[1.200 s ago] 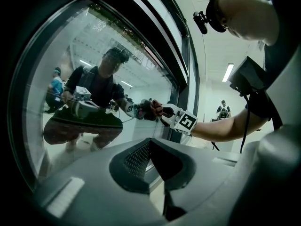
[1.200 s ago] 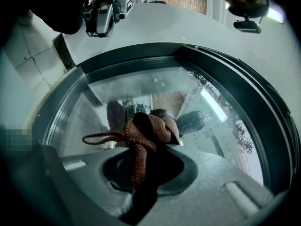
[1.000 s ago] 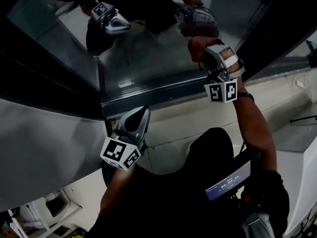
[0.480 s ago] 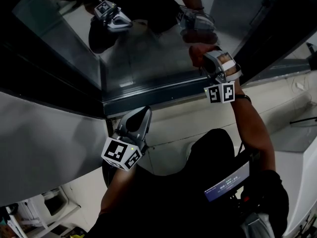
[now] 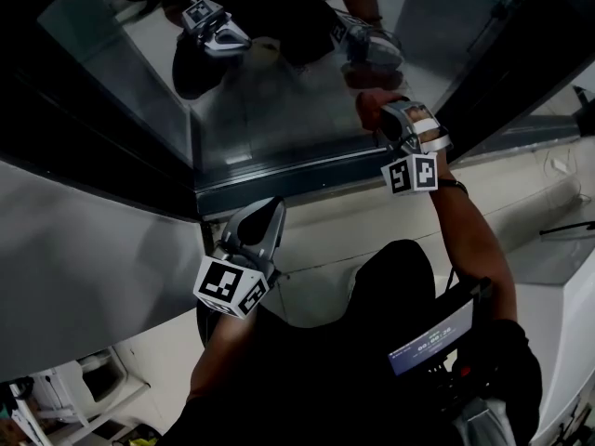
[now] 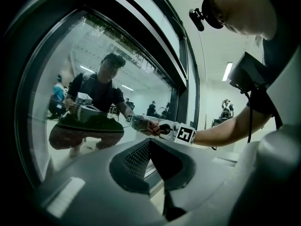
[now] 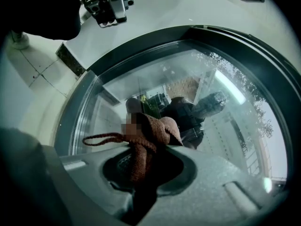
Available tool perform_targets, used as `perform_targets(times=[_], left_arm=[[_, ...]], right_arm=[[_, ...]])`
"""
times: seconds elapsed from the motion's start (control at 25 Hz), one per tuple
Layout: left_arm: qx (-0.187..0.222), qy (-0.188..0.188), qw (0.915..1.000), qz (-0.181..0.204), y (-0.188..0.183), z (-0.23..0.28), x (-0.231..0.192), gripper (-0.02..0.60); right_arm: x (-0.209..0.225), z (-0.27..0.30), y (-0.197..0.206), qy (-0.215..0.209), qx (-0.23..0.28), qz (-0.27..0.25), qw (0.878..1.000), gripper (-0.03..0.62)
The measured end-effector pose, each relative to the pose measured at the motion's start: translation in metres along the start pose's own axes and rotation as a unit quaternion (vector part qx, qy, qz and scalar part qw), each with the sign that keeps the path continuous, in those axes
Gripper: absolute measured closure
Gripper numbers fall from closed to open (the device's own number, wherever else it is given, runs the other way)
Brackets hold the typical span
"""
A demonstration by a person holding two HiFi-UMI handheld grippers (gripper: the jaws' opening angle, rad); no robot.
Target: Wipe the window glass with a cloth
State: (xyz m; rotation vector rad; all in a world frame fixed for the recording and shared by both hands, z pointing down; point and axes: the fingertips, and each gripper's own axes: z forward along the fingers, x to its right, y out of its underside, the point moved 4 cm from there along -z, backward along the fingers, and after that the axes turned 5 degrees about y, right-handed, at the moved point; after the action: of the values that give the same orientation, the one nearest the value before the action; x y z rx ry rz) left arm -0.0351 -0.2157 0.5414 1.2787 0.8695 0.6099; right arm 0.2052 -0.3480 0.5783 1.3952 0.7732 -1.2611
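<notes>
Your right gripper clamped on the crumpled reddish-brown woven cloth, cloth held against the clear window glass, your left gripper low beneath the dark window frame, jaws together on nothing

A: Head view v. dim, underexposed; window glass full of reflections.
B: Gripper views brighter, lit by ceiling strip light. Heavy fisheye bend, dark vignette at edges, foreground soft.
</notes>
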Motion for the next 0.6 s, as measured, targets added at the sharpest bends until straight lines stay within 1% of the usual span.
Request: perform_targets(times=[0.12,0.24,0.32,0.36,0.44,0.48,0.52,0.56,0.6], left_arm=[[-0.002,0.003,1.0,-0.002,-0.014,-0.004,0.002,0.565],[-0.008,0.001,1.0,0.002,-0.039,-0.012,0.008,0.565],[-0.016,-0.002,0.9999,0.006,-0.057,-0.019,0.013,0.565],[-0.021,-0.004,0.9998,0.007,-0.063,-0.024,0.015,0.565],[-0.035,-0.012,0.9993,0.001,-0.077,-0.034,0.017,0.565],[-0.044,-0.019,0.9989,-0.007,-0.084,-0.04,0.017,0.565],[-0.049,-0.026,0.9983,-0.015,-0.092,-0.047,0.016,0.565],[-0.053,-0.033,0.9978,-0.023,-0.101,-0.053,0.015,0.565],[-0.055,-0.04,0.9973,-0.03,-0.114,-0.06,0.015,0.565]], right_arm=[[-0.002,0.004,-0.006,-0.025,-0.026,0.012,0.999,0.557],[0.002,0.005,-0.01,-0.071,-0.052,0.036,0.996,0.557],[0.009,0.001,-0.017,-0.115,-0.065,0.075,0.988,0.556],[0.014,-0.003,-0.024,-0.137,-0.067,0.106,0.983,0.556],[0.027,-0.019,-0.043,-0.169,-0.063,0.191,0.965,0.556],[0.035,-0.031,-0.053,-0.179,-0.061,0.24,0.952,0.556],[0.046,-0.043,-0.064,-0.184,-0.06,0.293,0.936,0.556],[0.059,-0.057,-0.076,-0.185,-0.059,0.346,0.918,0.556],[0.075,-0.07,-0.087,-0.182,-0.059,0.4,0.896,0.556]])
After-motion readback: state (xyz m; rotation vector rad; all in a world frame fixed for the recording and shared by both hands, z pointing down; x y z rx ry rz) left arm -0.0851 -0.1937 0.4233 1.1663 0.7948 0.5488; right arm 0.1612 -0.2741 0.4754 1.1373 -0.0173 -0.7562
